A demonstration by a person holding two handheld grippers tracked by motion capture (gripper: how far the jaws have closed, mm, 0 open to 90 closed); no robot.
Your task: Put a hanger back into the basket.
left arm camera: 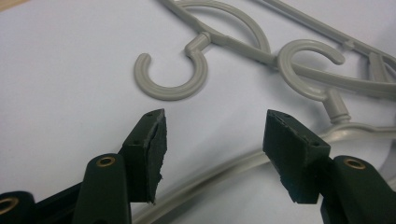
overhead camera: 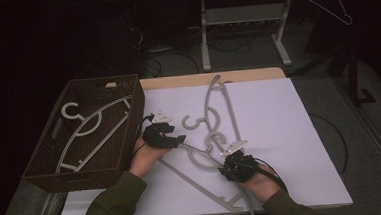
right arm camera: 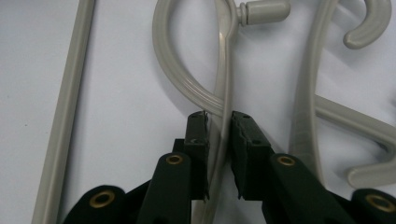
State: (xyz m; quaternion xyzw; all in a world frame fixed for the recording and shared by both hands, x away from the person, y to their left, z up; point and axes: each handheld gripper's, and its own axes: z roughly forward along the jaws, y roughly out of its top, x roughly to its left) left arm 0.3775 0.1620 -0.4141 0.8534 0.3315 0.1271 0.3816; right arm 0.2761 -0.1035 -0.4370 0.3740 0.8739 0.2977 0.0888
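Several grey plastic hangers (overhead camera: 219,120) lie tangled on the white table top (overhead camera: 280,132). My right gripper (overhead camera: 230,161) (right arm camera: 219,126) is at the near side of the pile, shut on the thin arm of one hanger (right arm camera: 225,70) that runs up between its pads. My left gripper (overhead camera: 179,138) (left arm camera: 212,140) stands open at the left of the pile, close above the table. A hanger arm (left arm camera: 210,179) passes under its jaws without touching either pad, and a hanger hook (left arm camera: 173,88) lies just beyond them.
A dark woven basket (overhead camera: 130,141) stands at the table's left and holds grey hangers (overhead camera: 87,129). Another hanger (overhead camera: 330,4) hangs at the far right, beyond the table. The legs of a second table (overhead camera: 204,36) stand behind. The right half of the white top is bare.
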